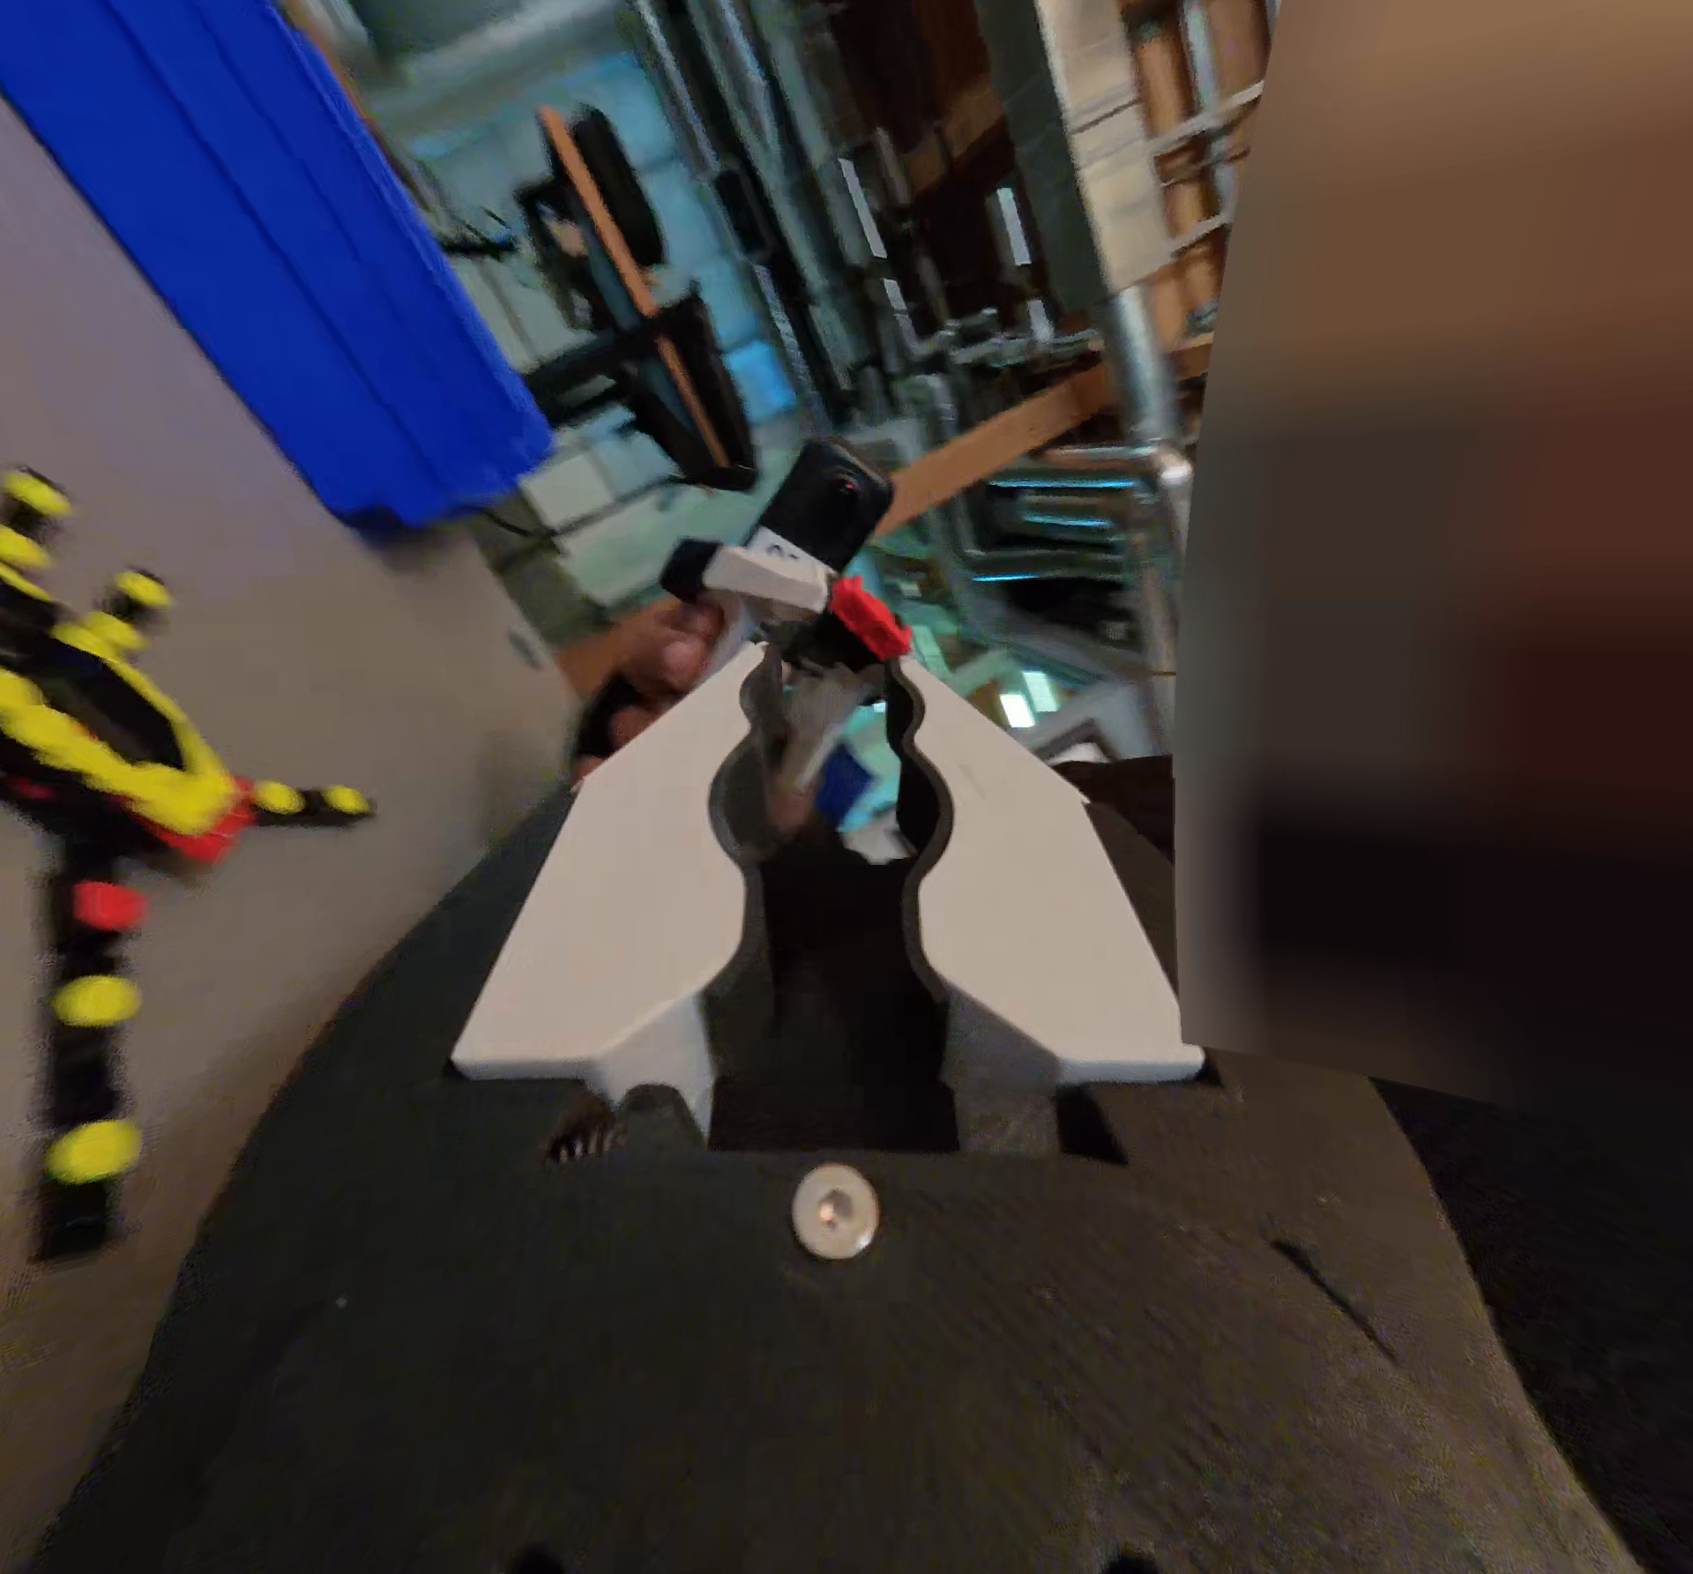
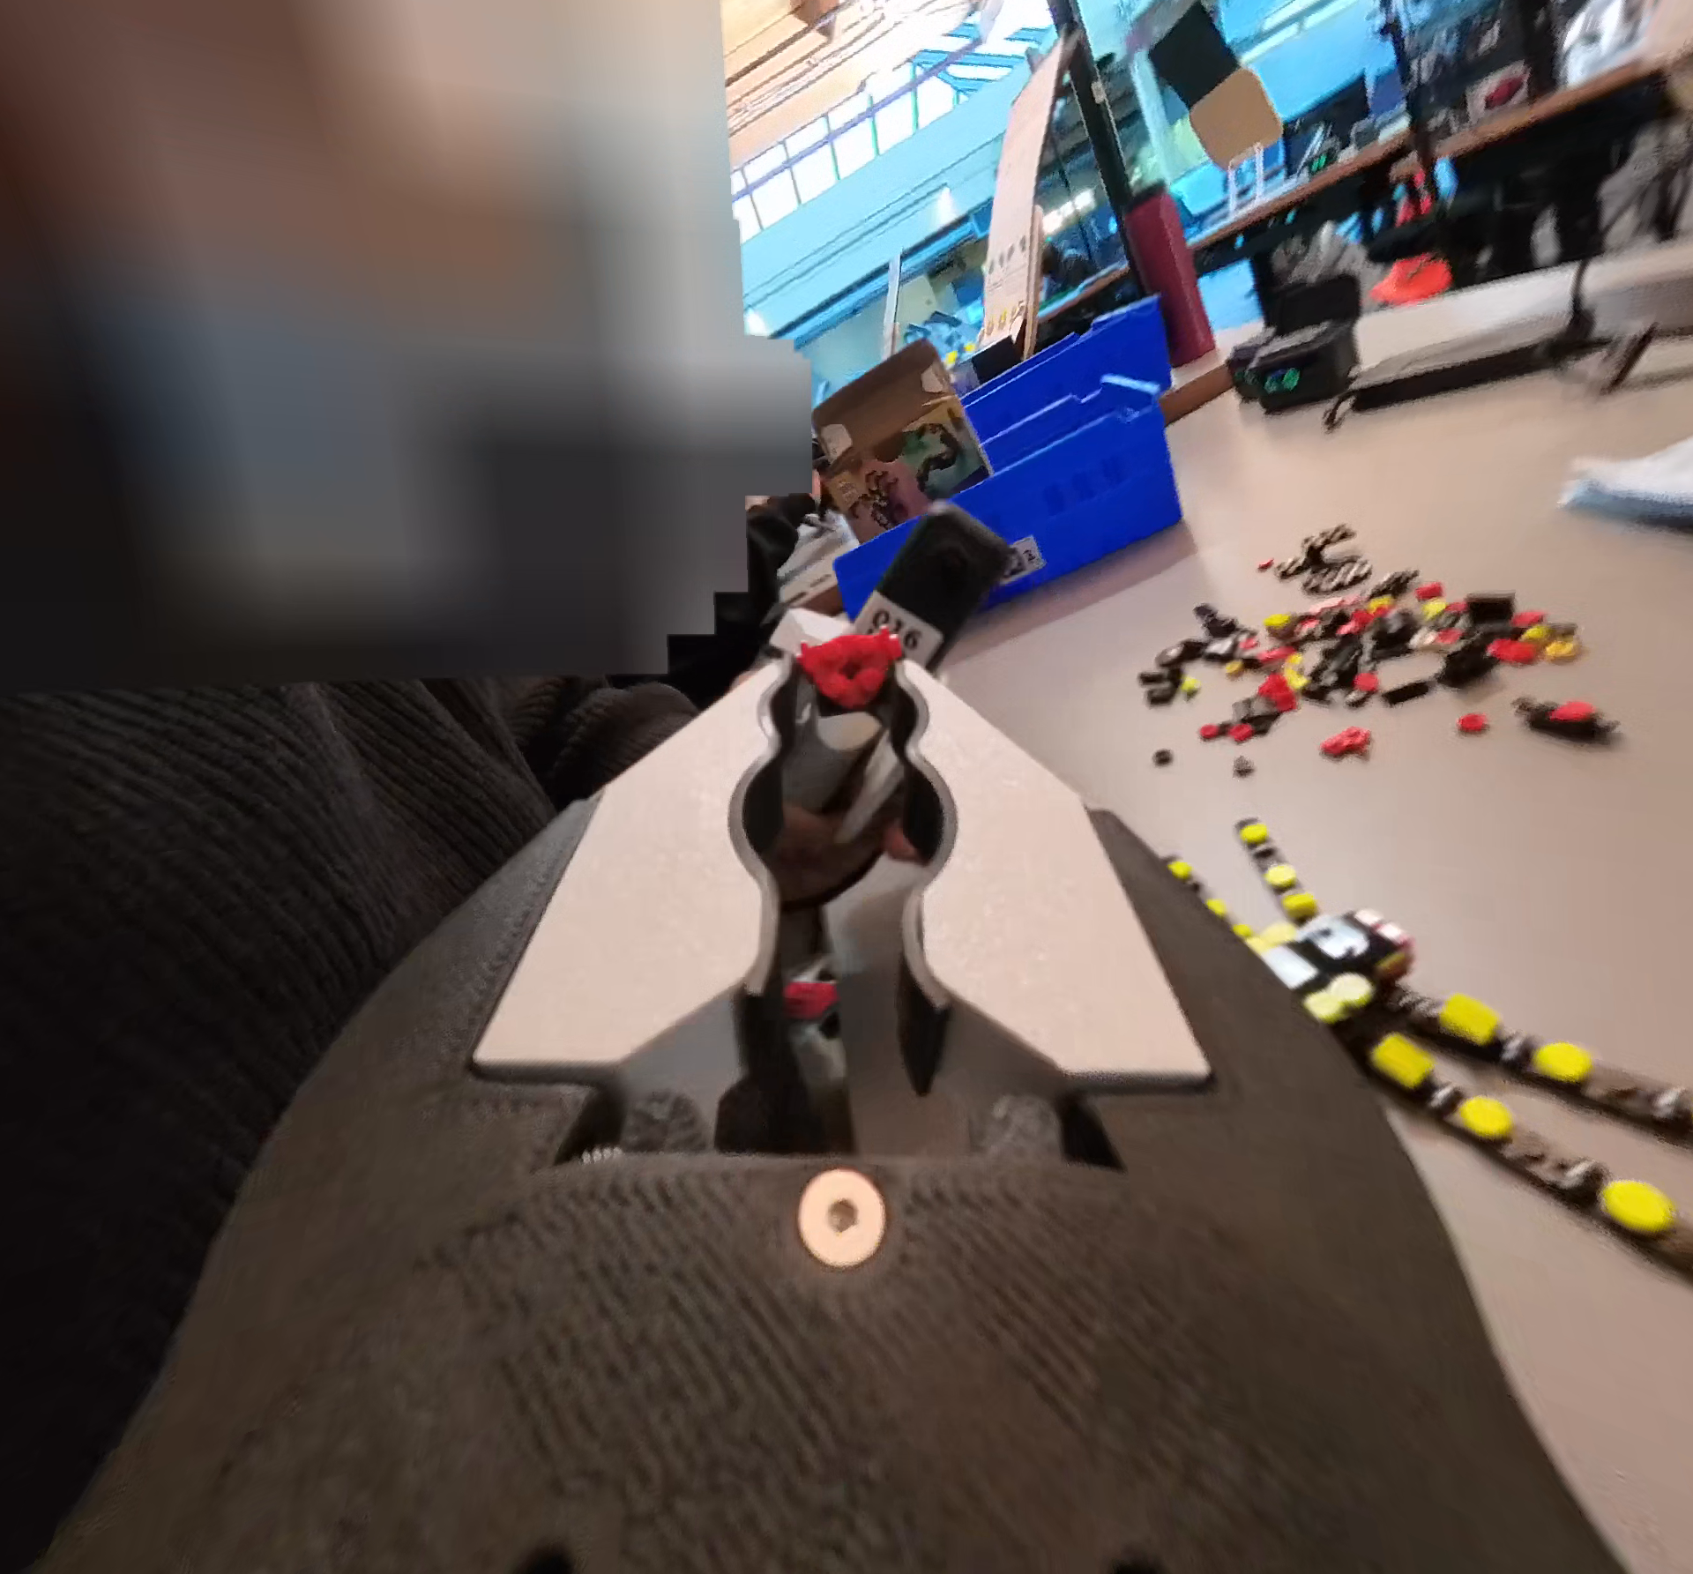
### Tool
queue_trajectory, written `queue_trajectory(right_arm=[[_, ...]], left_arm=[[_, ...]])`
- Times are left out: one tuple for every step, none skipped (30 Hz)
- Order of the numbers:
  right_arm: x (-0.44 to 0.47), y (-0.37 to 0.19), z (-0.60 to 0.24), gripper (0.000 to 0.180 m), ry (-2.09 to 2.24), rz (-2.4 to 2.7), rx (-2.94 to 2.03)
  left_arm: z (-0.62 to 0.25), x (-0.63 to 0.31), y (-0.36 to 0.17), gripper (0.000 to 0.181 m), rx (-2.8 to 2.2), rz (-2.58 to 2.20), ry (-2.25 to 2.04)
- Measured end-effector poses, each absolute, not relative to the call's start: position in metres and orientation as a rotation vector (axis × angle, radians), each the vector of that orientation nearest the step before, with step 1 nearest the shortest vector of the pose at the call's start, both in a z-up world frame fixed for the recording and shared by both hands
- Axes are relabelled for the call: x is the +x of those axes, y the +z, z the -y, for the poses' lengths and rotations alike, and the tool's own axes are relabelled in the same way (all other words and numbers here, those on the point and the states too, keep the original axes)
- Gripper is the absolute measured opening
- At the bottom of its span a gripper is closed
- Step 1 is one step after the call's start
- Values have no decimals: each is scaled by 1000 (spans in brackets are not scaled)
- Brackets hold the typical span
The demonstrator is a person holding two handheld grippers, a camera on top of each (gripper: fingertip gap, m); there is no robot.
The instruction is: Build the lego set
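Both grippers are raised off the table and point at each other, tips nearly meeting. In the left wrist view my left gripper (image 1: 829,660) is closed around a small red and black lego piece (image 1: 866,614); the right gripper's fingers (image 1: 806,733) show through the gap behind it. In the right wrist view my right gripper (image 2: 847,671) is closed on the red piece (image 2: 847,667), and the left gripper's fingers (image 2: 852,751) show through the gap. A black and yellow lego model with long studded arms (image 1: 110,751) (image 2: 1338,953) lies on the table.
A pile of loose red, black and yellow pieces (image 2: 1356,660) lies on the grey table (image 2: 1283,797). Blue bins (image 2: 1072,476) (image 1: 275,202) and a cardboard box (image 2: 898,449) stand behind. A hand (image 1: 660,650) holds the right gripper. A dark sleeve (image 2: 275,889) is at left.
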State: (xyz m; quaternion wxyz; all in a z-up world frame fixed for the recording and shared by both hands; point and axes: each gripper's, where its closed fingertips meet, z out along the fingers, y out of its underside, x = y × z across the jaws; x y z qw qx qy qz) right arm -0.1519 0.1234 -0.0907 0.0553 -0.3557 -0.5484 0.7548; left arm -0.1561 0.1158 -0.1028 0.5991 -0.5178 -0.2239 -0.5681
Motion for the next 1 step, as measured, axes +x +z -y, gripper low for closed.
queue_trajectory(right_arm=[[-154, -93, -123, 18, 2341, 1649, -1151]], left_arm=[[-117, -161, -105, 24, -1246, 505, -1213]])
